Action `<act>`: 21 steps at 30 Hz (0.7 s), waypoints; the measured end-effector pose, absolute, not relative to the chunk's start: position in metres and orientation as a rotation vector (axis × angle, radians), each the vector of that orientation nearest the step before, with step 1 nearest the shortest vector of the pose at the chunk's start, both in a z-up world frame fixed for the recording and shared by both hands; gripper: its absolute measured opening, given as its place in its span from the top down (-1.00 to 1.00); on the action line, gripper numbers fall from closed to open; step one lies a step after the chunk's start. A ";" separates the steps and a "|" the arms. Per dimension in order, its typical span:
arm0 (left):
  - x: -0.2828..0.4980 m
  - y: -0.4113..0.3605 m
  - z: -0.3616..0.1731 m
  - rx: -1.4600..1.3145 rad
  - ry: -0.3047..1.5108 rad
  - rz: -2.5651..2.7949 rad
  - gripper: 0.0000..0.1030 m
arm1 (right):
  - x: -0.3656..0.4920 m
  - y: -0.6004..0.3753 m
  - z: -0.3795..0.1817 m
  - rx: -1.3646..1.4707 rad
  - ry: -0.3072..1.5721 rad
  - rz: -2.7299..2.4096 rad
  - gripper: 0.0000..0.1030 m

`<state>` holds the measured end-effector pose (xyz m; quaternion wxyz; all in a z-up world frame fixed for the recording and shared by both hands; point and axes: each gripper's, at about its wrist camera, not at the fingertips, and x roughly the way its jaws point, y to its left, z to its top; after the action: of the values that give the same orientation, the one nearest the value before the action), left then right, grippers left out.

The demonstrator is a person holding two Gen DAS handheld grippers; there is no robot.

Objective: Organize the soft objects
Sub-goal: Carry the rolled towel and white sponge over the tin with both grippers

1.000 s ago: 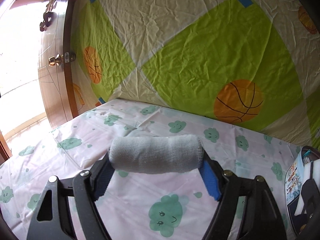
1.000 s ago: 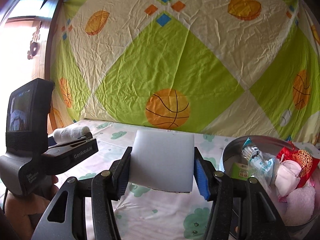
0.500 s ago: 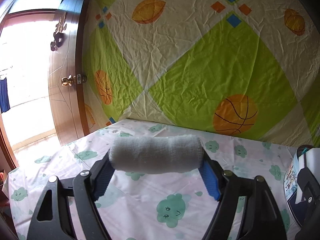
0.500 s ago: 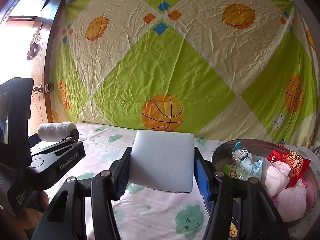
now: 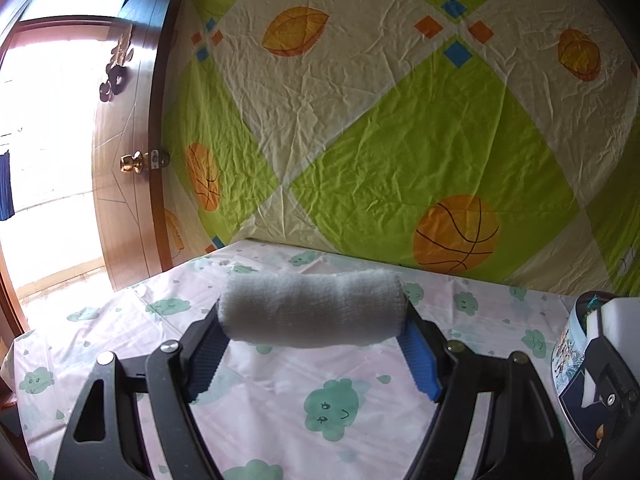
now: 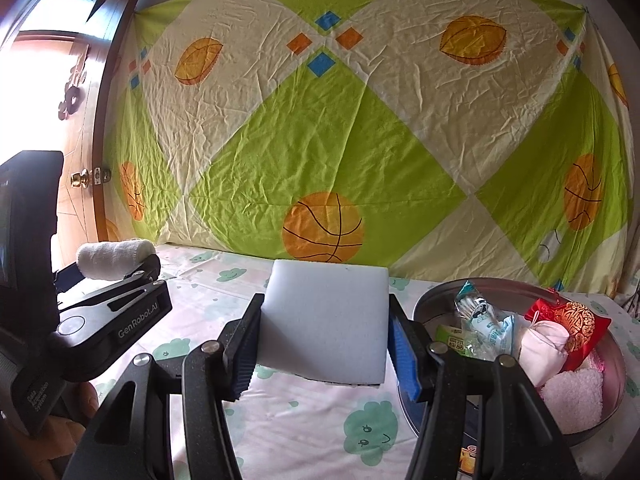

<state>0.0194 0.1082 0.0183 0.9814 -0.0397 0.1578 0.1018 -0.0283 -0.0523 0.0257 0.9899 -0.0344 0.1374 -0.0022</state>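
Observation:
My left gripper (image 5: 312,344) is shut on a rolled grey-white towel (image 5: 312,310), held crosswise above the table. In the right wrist view that same towel roll (image 6: 114,258) and the left gripper (image 6: 120,280) show at the left. My right gripper (image 6: 324,348) is shut on a white foam sponge block (image 6: 326,332), its blue pads pressing both sides. To the right of it sits a round metal tin (image 6: 616,364) with a pink fluffy cloth (image 6: 574,398), a white pouch (image 6: 542,350), a red and gold pouch (image 6: 576,320) and a plastic packet (image 6: 486,326). In the left wrist view the tin (image 5: 568,360) is at the right edge.
The table wears a pale cloth with green cloud faces (image 5: 328,410). A green and cream sheet with basketballs (image 6: 324,226) hangs behind it. A wooden door with a brass knob (image 5: 132,162) stands open at the left. A person's hand (image 6: 68,432) holds the left gripper.
The left gripper has swung and tipped up with the towel roll, so more of the door and hanging sheet shows. The right gripper has shifted a little, bringing more of the tin into view.

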 end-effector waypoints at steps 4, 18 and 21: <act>0.014 0.107 0.018 -0.094 0.324 0.195 -0.52 | -0.033 -0.055 0.026 -0.069 0.272 -0.008 -0.15; -0.003 0.091 0.017 -0.094 0.336 0.159 -0.52 | -0.052 -0.069 0.027 -0.058 0.275 -0.021 -0.15; -0.006 0.087 0.017 -0.095 0.344 0.152 -0.52 | -0.056 -0.073 0.027 -0.055 0.277 -0.027 -0.15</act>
<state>-0.0059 0.0874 0.0173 0.9813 -0.0471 0.1707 0.0756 -0.0557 -0.0731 0.0268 0.9900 -0.0275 0.1380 -0.0136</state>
